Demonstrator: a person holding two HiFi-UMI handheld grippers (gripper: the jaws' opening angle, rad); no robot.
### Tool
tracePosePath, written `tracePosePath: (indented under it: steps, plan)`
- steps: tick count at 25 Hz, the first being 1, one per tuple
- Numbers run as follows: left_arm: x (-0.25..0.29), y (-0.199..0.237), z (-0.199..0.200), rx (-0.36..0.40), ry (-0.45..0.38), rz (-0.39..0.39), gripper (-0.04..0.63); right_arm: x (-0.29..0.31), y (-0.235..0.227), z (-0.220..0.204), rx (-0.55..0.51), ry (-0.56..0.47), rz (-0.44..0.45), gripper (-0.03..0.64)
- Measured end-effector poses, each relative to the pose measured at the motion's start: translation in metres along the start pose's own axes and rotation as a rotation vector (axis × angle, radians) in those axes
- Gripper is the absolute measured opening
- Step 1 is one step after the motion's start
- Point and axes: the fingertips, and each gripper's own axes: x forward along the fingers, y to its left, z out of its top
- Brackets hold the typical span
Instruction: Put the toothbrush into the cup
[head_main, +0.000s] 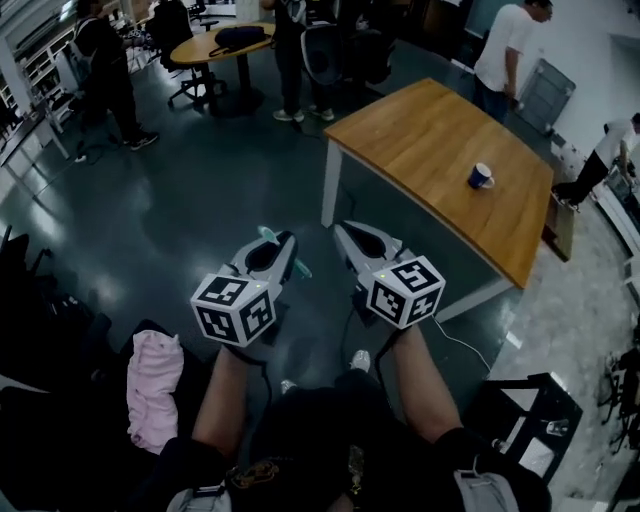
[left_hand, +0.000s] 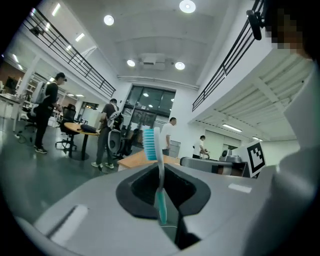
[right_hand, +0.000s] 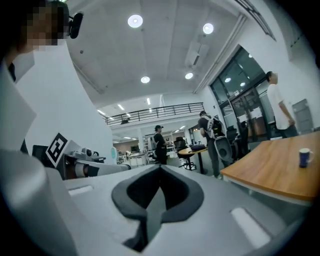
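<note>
A toothbrush (left_hand: 150, 144) with blue bristles and a teal handle stands upright between the jaws of my left gripper (left_hand: 161, 170), which is shut on its handle. In the head view the toothbrush (head_main: 268, 234) crosses the tips of my left gripper (head_main: 281, 245), held out over the dark floor. Beside it, my right gripper (head_main: 346, 233) is shut with nothing in it; its jaws meet at the tip (right_hand: 160, 168). A blue cup (head_main: 481, 176) stands on the wooden table (head_main: 430, 140) ahead to the right, well beyond both grippers. The right gripper view shows the cup (right_hand: 304, 157) far right.
Several people stand around a round table (head_main: 215, 45) with office chairs at the back. Another person (head_main: 505, 50) stands behind the wooden table. A pink cloth (head_main: 155, 390) lies at lower left, and a black box (head_main: 525, 420) sits at lower right.
</note>
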Motion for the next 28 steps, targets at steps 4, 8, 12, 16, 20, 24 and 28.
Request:
tracePosePath:
  steps: [4,8,12,16,20,24,28]
  plan:
    - [0.056,-0.056,-0.005,0.025,0.039,-0.144,0.026,-0.056,-0.057,0.008,0.012,-0.026,-0.147,0.003]
    - [0.110,-0.114,-0.014,0.041,0.076,-0.264,0.026,-0.112,-0.112,0.012,0.026,-0.042,-0.267,0.003]
    - [0.164,-0.165,-0.025,0.050,0.113,-0.359,0.026,-0.160,-0.169,0.014,0.047,-0.059,-0.365,0.003]
    - [0.218,-0.208,-0.040,0.057,0.149,-0.424,0.026,-0.202,-0.228,0.015,0.070,-0.078,-0.441,0.003]
    - [0.274,-0.250,-0.056,0.067,0.199,-0.462,0.026,-0.242,-0.289,0.014,0.101,-0.099,-0.494,0.003]
    - [0.320,-0.283,-0.065,0.081,0.227,-0.475,0.026,-0.277,-0.343,0.019,0.123,-0.129,-0.534,0.003]
    - [0.360,-0.302,-0.067,0.091,0.245,-0.484,0.025,-0.292,-0.381,0.022,0.136,-0.134,-0.545,0.003]
